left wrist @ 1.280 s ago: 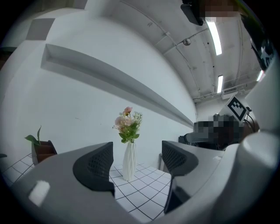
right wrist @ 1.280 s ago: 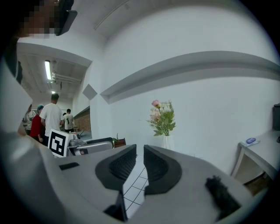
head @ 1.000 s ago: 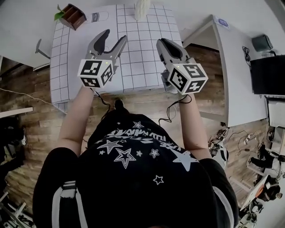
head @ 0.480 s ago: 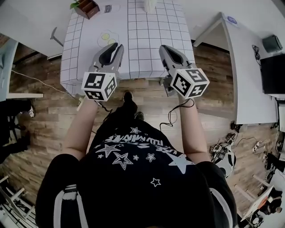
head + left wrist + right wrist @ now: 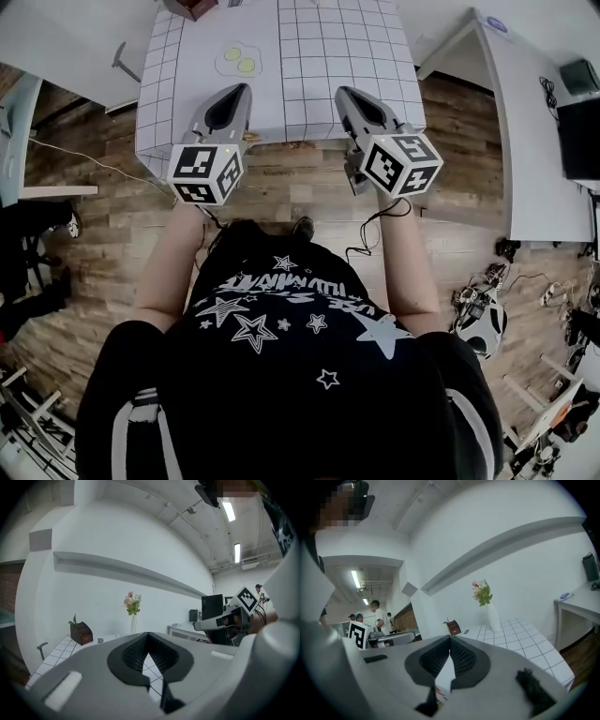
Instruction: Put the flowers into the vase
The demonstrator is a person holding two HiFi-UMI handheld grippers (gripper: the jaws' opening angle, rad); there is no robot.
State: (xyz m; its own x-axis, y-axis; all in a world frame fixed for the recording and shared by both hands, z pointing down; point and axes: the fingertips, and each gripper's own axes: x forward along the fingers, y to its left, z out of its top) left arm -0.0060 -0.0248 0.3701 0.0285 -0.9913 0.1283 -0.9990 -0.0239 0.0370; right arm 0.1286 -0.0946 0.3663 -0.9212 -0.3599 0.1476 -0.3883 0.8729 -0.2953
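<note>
Grippers both clenched, nothing between the jaws of either. Left gripper [image 5: 149,635] and right gripper [image 5: 450,638] are held side by side, about level. Their tips are over the near edge of the grid-cloth table [image 5: 319,56] and point at its far end.

Flowers [image 5: 131,602] are already upright in the white vase [image 5: 134,624] at the table's far end, well apart from both grippers. Brown box [image 5: 80,633] with a green sprig sits left of the vase, also far. Two yellowish round things [image 5: 239,61] lie on the left half of the table, beyond the left gripper; can't tell what they are.

Second white desk [image 5: 525,141] stands to the right, wood-plank floor [image 5: 300,202] below. Several people [image 5: 377,616] stand in the background of the right gripper view.
</note>
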